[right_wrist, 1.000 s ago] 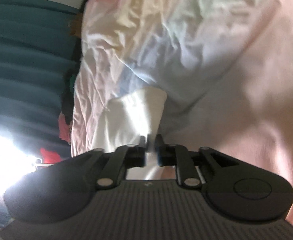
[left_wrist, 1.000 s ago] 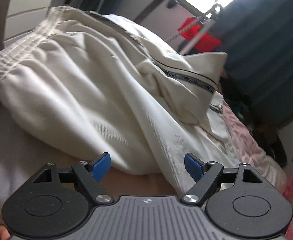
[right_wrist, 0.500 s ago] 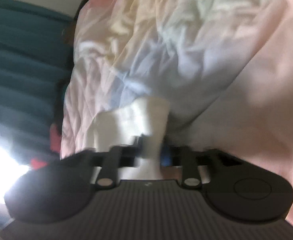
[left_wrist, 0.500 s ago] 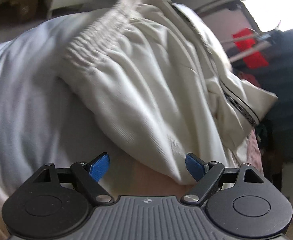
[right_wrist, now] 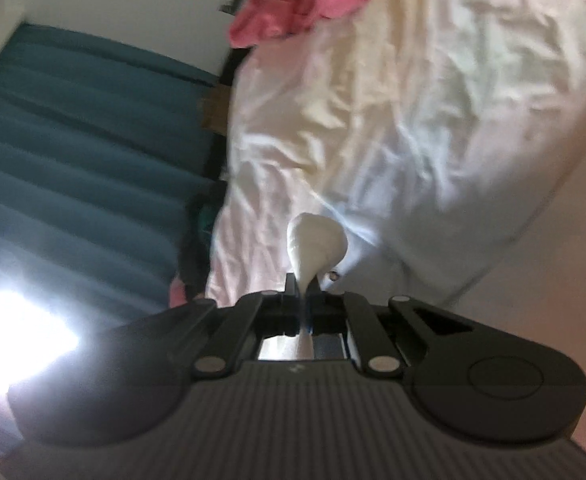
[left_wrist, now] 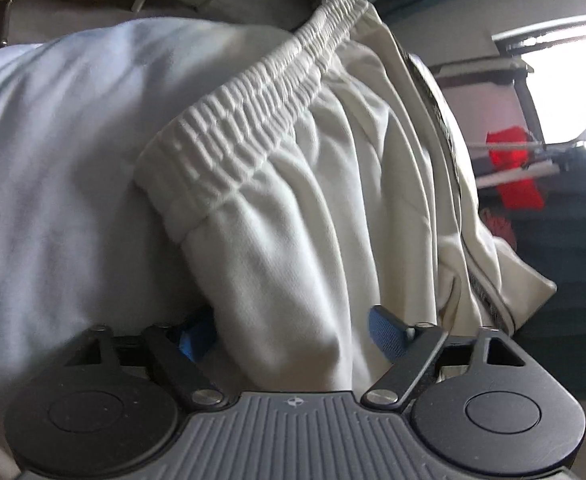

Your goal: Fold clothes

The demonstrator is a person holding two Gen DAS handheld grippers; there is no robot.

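Lying rumpled across both views: a pale sheet (left_wrist: 53, 160) covering a bed, tinted pink and cream in the right wrist view (right_wrist: 393, 120). Hanging at 9 o'clock there, a teal curtain (right_wrist: 73, 140), with window glare at 8 o'clock and a pink cloth (right_wrist: 293, 12) bunched at 12 o'clock. Standing at 3 o'clock in the left wrist view, a drying rack holding a red garment (left_wrist: 513, 168), beside a bright window; white drawers at 12 o'clock.

Sprawling on the sheet at centre of the left wrist view: cream trousers (left_wrist: 313, 220) with a gathered elastic waistband (left_wrist: 253, 120) and a dark side stripe (left_wrist: 445, 128). Running lengthwise from 11 o'clock down toward 5 o'clock, waistband end pointing toward 12 o'clock.

Closing around a fold of the trousers: the left gripper (left_wrist: 289, 336), blue pads either side of the cloth, not clearly pressing it yet. Clamping fully shut on a pinched tuft of the same cream fabric (right_wrist: 317, 240): the right gripper (right_wrist: 303, 286), cloth bulging out toward 12 o'clock
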